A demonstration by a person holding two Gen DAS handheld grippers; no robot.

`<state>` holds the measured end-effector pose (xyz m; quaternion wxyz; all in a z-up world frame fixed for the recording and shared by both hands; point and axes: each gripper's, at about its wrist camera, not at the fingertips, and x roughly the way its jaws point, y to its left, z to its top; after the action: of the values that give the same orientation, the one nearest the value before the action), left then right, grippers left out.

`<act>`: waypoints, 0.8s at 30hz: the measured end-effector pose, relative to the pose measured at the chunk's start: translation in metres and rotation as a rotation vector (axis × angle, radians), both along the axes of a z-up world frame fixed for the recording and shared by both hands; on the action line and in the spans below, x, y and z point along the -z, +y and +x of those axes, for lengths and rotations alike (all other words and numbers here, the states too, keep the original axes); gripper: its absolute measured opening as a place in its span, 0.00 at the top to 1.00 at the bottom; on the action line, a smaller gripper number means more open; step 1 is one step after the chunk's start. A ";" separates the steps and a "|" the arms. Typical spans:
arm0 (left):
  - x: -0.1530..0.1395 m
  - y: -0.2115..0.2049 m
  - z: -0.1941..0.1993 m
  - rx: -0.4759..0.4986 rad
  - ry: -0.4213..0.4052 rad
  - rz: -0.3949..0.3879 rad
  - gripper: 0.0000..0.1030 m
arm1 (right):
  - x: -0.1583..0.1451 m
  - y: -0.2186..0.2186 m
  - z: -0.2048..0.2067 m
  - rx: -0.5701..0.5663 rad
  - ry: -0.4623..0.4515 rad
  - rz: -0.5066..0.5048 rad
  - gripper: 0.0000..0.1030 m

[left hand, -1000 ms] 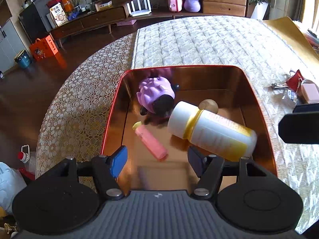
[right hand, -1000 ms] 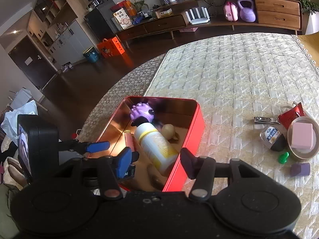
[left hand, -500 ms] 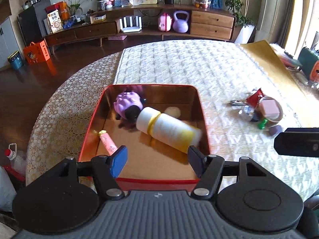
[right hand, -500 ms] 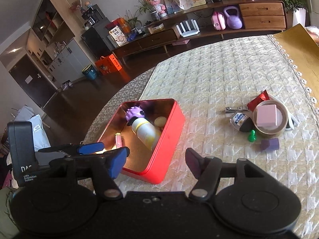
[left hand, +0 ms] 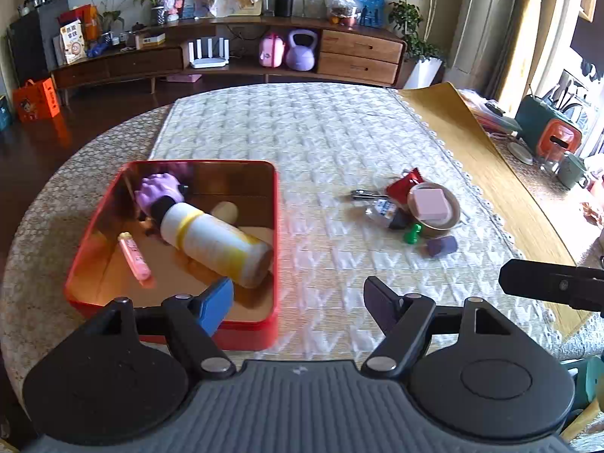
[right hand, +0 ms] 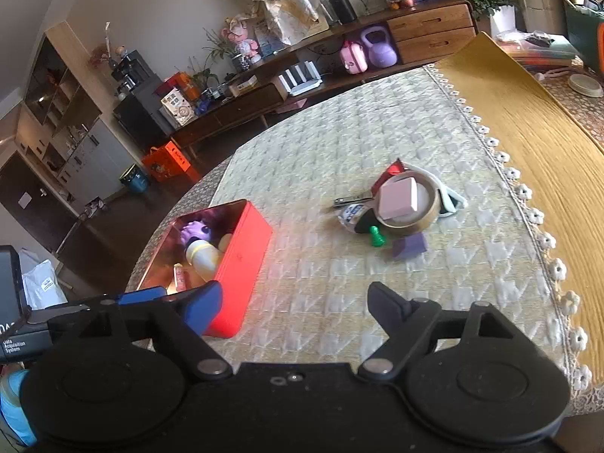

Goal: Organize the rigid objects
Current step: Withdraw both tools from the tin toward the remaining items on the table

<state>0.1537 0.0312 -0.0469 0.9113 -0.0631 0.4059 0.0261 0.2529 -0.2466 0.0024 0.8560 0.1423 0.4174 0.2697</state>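
While the white-and-yellow bottle (left hand: pixel 215 239) is lying inside the red tin (left hand: pixel 275 249), the left gripper (left hand: pixel 296 304) and right gripper (right hand: pixel 292 307) are hovering above the quilted tablecloth (left hand: pixel 321 143), jaws just widened, nothing between them.

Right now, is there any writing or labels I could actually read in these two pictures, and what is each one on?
"Data Acquisition System", partly cut off: on the black device at the left edge of the right wrist view.
Printed box on the sideboard: characters too small to read.
Blue and white label on the tape roll: blurred.
White bottle in the red tin: no readable print.
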 end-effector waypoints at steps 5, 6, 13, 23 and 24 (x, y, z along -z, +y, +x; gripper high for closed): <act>0.008 -0.017 0.005 0.016 -0.009 -0.020 0.22 | 0.009 -0.021 0.003 0.037 -0.028 -0.034 0.04; 0.010 -0.020 0.007 0.015 -0.010 -0.026 0.22 | 0.010 -0.025 0.003 0.043 -0.043 -0.054 0.04; 0.017 -0.035 0.026 0.002 -0.027 -0.063 0.19 | 0.024 -0.029 0.005 -0.003 -0.115 -0.165 0.02; 0.034 -0.055 0.079 0.086 -0.008 -0.012 0.19 | 0.044 -0.017 0.024 -0.092 -0.157 -0.266 0.03; 0.037 -0.056 0.085 0.098 -0.004 0.000 0.19 | 0.046 -0.016 0.026 -0.097 -0.158 -0.271 0.03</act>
<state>0.2389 -0.0252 -0.0839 0.9123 -0.0434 0.4069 -0.0189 0.2794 -0.2628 -0.0437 0.8835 -0.0164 0.3877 0.2625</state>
